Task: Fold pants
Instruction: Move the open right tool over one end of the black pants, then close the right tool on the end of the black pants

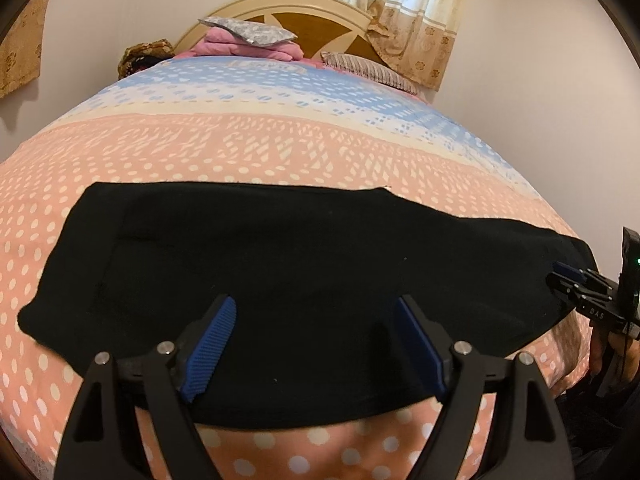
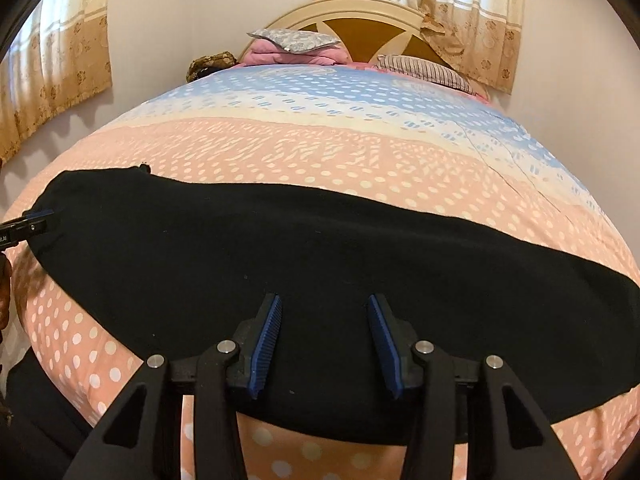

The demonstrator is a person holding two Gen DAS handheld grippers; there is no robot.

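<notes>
Black pants [image 1: 304, 272] lie flat in a long band across the near part of the bed; they also show in the right wrist view [image 2: 320, 264]. My left gripper [image 1: 316, 312] is open, its blue-padded fingers spread over the near edge of the pants at their left part. My right gripper [image 2: 325, 308] is open, narrower, over the near edge further right. Neither holds cloth. The right gripper shows at the right edge of the left wrist view [image 1: 576, 284]. The left gripper's tip shows at the left edge of the right wrist view [image 2: 36, 220].
The bed has a pink polka-dot and blue patterned sheet [image 1: 260, 132]. Pink folded bedding with a grey pillow [image 1: 248, 36] and a striped pillow [image 1: 368, 68] lie by the headboard [image 1: 320, 20]. Curtains [image 2: 56, 68] hang on the walls.
</notes>
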